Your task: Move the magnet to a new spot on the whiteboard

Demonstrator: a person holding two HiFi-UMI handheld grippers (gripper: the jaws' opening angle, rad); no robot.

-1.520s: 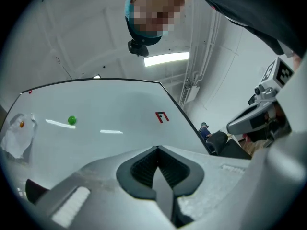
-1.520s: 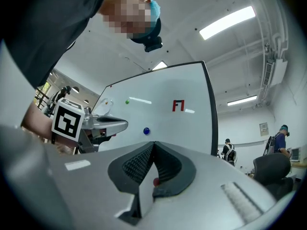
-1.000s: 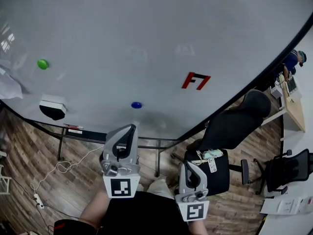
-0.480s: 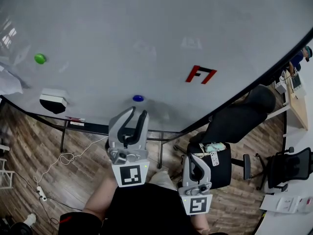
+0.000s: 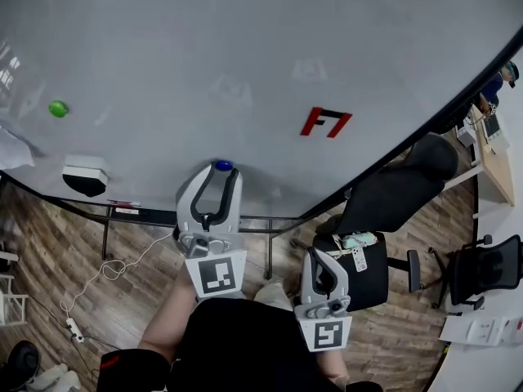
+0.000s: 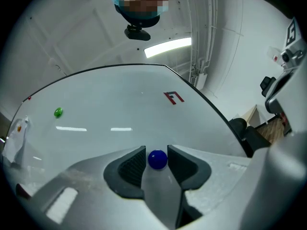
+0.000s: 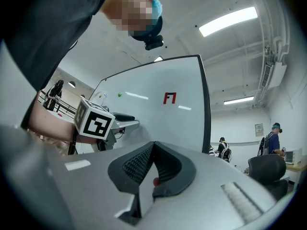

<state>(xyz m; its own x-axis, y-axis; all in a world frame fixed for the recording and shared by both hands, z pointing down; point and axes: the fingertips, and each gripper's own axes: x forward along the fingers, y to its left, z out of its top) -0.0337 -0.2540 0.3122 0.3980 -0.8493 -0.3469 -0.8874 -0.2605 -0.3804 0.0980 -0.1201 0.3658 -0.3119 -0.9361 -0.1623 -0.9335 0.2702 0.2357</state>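
A small blue magnet (image 5: 223, 166) sticks low on the whiteboard (image 5: 245, 55). My left gripper (image 5: 219, 172) is up against the board, and its jaws have just been opening. In the left gripper view the blue magnet (image 6: 157, 159) sits between the two dark pads (image 6: 132, 166) with a thin gap on each side, so the left gripper (image 6: 156, 150) is open around it. My right gripper (image 5: 324, 257) hangs lower and to the right, away from the board. The right gripper view shows the right gripper (image 7: 153, 145) with its pads closed together and nothing in them.
A green magnet (image 5: 57, 109) sits far left on the board and a red F mark (image 5: 325, 122) at the right. An eraser (image 5: 84, 178) clings near the board's lower left edge. A black office chair (image 5: 392, 202) stands to the right, and a cable (image 5: 106, 276) lies on the wooden floor.
The left gripper went from shut to open and moved up to the board, so its jaws now straddle the blue magnet. The right gripper stayed where it was.
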